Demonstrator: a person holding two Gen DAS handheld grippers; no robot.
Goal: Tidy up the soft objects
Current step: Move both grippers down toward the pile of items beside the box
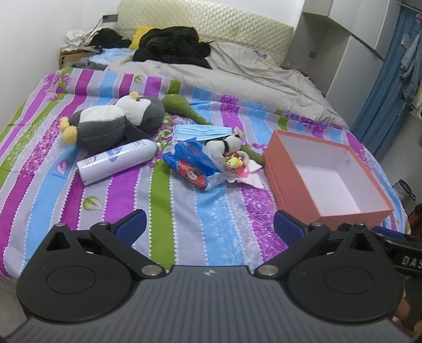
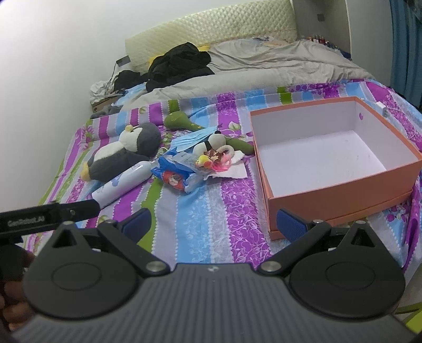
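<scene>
A grey and white plush penguin [image 1: 113,122] [image 2: 124,153] lies on the striped bedspread [image 1: 184,211]. Beside it are a green soft toy [image 1: 182,106] [image 2: 182,121], a small panda plush [image 1: 226,143] [image 2: 213,143], blue face masks [image 1: 200,132] [image 2: 192,138], a white bottle [image 1: 118,161] [image 2: 118,182] and a blue snack bag [image 1: 192,163] [image 2: 176,175]. An empty orange box [image 1: 298,190] [image 2: 337,195] stands on the right. My left gripper [image 1: 209,224] hovers open over the near bedspread. My right gripper [image 2: 213,221] is open too, near the box's front corner. Neither holds anything.
A grey duvet [image 1: 237,76] and a heap of black clothes [image 1: 174,44] cover the far half of the bed by the padded headboard [image 1: 205,23]. A grey cabinet [image 1: 343,52] and blue curtain [image 1: 390,79] stand on the right. The left gripper's body [image 2: 39,213] shows in the right wrist view.
</scene>
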